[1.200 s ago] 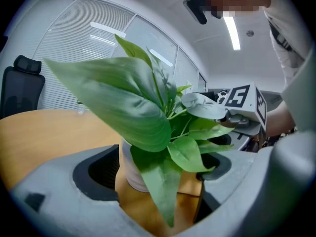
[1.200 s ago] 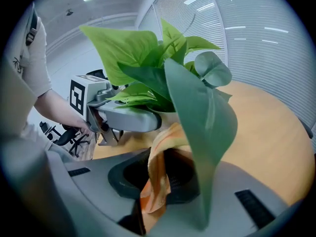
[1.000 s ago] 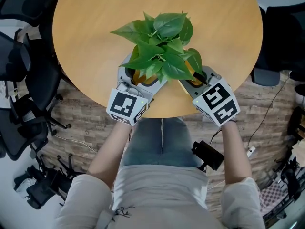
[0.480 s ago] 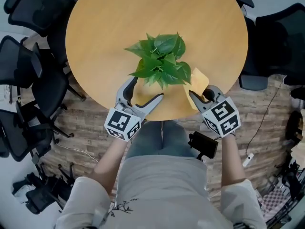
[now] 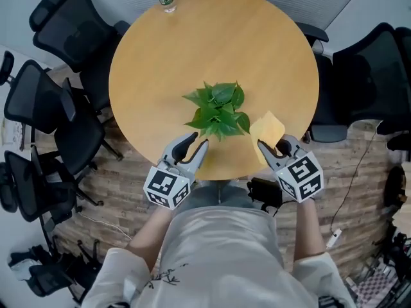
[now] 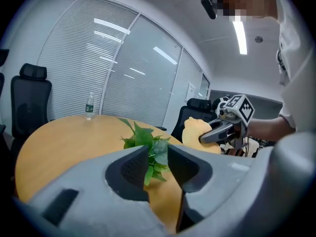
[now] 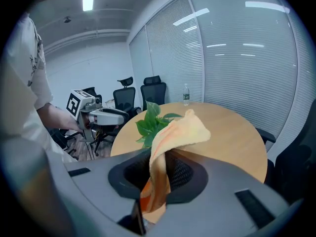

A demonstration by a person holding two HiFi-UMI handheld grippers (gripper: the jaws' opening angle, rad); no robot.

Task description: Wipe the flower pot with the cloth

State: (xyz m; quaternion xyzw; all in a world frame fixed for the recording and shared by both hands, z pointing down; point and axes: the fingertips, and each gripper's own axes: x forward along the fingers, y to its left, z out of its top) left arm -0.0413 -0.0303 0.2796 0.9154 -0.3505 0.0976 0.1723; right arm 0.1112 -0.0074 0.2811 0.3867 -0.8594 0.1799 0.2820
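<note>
Round table (image 5: 257, 50) bears the potted plant (image 5: 218, 111) near its middle; left gripper (image 5: 198, 140) fingers, just closing, leave a narrow empty gap short of the leaves; right gripper (image 5: 270, 147) fingers clench the yellow cloth (image 5: 267, 128).

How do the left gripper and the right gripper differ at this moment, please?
The right gripper is shut on the yellow cloth; the left gripper holds nothing. The left gripper's jaws have just been closing and stand slightly apart with nothing between them; the right gripper's pinch the cloth. Both point toward the potted plant on the round table without touching it.
</note>
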